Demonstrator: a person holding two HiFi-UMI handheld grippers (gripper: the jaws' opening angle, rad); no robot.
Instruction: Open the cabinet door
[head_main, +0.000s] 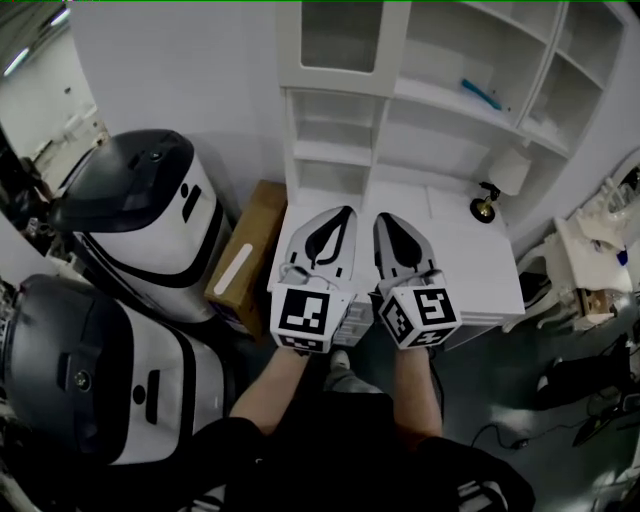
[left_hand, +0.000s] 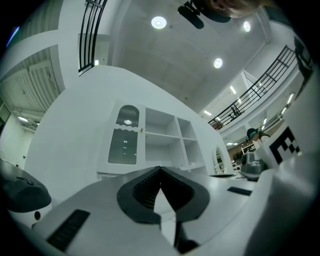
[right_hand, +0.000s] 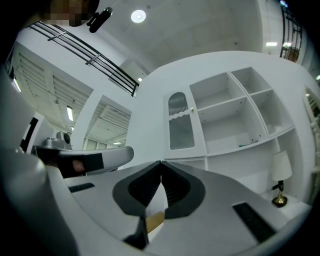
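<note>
A white shelf unit stands on a white desk (head_main: 470, 270) against the wall. Its one glass-paned cabinet door (head_main: 340, 40) at the upper left is closed; the same cabinet door (left_hand: 124, 136) (right_hand: 181, 126) shows far ahead in both gripper views, with a small knob on its right edge. My left gripper (head_main: 345, 210) and right gripper (head_main: 383, 216) hover side by side above the desk's front, well short of the door. Both are shut with their tips touching and nothing between them.
Open empty shelves (head_main: 450, 100) fill the rest of the unit, one holding a blue object (head_main: 481, 94). A small lamp (head_main: 500, 180) stands on the desk's right. A cardboard box (head_main: 246, 255) and two large grey-white machines (head_main: 140, 220) sit left of the desk.
</note>
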